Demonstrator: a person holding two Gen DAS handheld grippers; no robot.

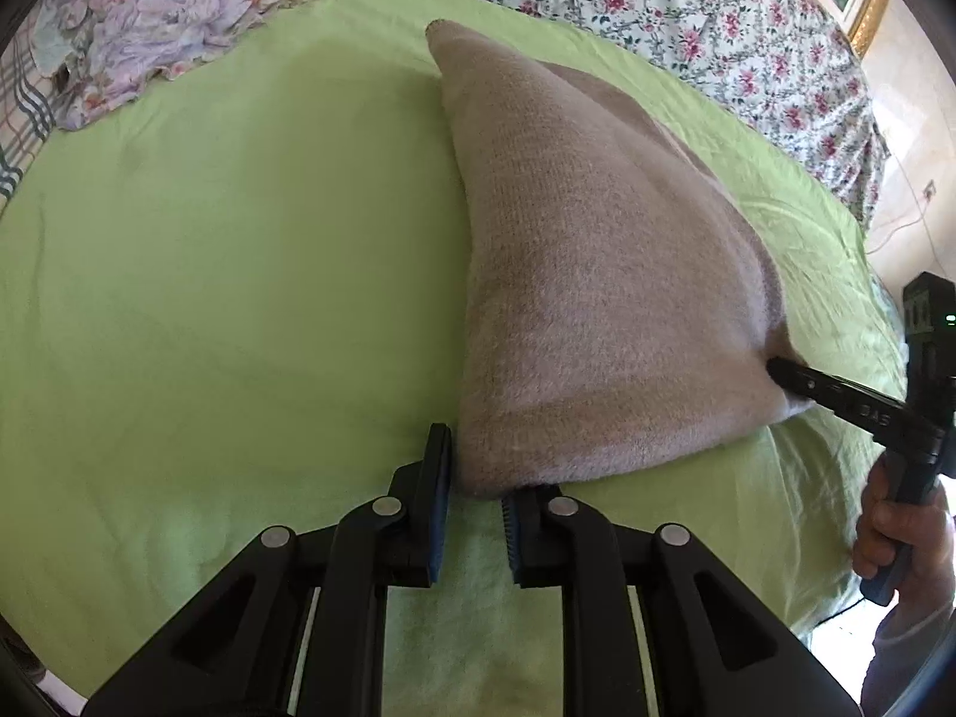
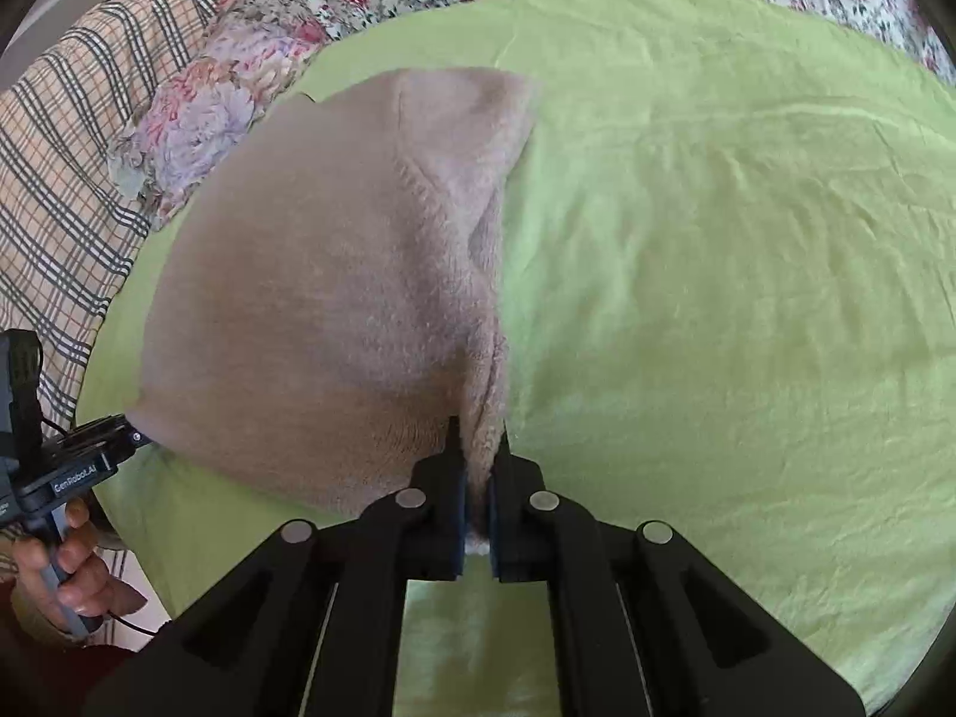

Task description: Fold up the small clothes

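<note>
Green sheet (image 1: 209, 275) covers the bed we work on, with floral bedding (image 1: 687, 18) along its far edge.

Our right gripper (image 2: 477, 478) has its jaws pressed together on the near right corner of the beige garment (image 2: 310, 299), fabric bunched between the pads. Our left gripper (image 1: 478, 496) stands slightly spread at the near left corner; the cloth edge sits between the fingers, but no pad presses on it, so we judge that corner unheld.

The garment lies in the middle of the sheet, running toward the far edge.

To fold well, we should close the left jaws on both layers, then lift both corners evenly and carry them toward the far edge, keeping the near edge taut.
</note>
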